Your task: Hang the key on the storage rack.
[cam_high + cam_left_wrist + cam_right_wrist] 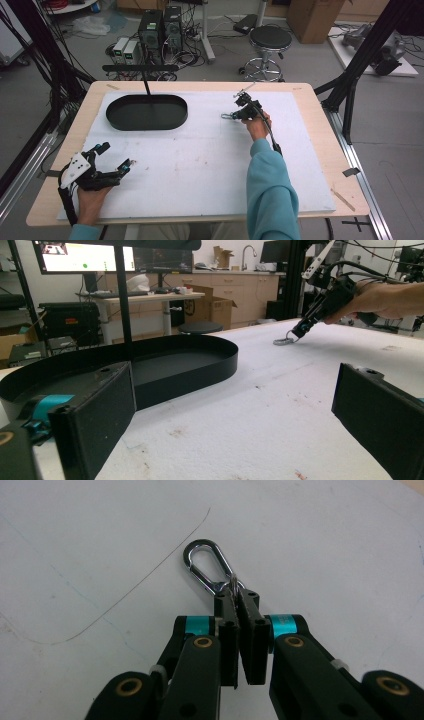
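Note:
A small silver snap hook (202, 565) lies on the white mat, its clip end pointing away from my right gripper (235, 594). The right jaws are pressed together on the little ring at the hook's near end. In the high view the snap hook (227, 116) sits right of the mat's centre, at the tip of the right gripper (235, 116). The left gripper view shows the same hook (284, 341) flat on the mat under that gripper (300, 332). My left gripper (118, 154) rests near the front left of the table, jaws wide apart with nothing between them (235, 405).
A black oval tray (145, 126) stands at the back left of the mat, with a thin black post rising behind it; its wall (200, 375) is just ahead of the left jaws. The white mat (200, 165) covers most of the wooden table.

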Demonstrator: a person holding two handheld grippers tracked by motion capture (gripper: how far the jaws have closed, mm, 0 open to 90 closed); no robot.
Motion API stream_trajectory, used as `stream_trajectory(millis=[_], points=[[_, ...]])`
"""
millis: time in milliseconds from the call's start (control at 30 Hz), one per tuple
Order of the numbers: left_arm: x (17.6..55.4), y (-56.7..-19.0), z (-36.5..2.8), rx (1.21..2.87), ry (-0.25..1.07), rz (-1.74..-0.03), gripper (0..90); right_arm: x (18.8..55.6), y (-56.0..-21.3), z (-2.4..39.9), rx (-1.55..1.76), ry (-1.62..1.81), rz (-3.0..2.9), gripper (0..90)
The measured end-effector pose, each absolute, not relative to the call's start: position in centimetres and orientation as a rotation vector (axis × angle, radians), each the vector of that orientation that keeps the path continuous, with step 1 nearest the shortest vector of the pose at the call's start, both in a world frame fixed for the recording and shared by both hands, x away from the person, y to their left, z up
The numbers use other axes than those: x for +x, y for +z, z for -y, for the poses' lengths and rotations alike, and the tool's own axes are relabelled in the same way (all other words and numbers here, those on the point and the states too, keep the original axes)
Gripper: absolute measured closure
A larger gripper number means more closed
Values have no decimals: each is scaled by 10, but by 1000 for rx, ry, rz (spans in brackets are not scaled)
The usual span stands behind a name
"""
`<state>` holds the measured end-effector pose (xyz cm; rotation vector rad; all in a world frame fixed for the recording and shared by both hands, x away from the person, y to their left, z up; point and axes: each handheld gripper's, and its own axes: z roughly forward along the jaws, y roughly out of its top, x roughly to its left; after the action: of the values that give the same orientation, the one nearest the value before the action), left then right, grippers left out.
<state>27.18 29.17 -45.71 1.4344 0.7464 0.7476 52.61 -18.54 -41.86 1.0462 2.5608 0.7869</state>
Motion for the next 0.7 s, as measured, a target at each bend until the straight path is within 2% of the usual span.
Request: stream_trajectory(millis=[300,700], points=[[272,-457,-292,1434,745,-748,43,523,-414,184,1045,790,-2562,893],[274,-456,-293,1440,715,-757,43,511,-388,185,946,1101,-2531,893]])
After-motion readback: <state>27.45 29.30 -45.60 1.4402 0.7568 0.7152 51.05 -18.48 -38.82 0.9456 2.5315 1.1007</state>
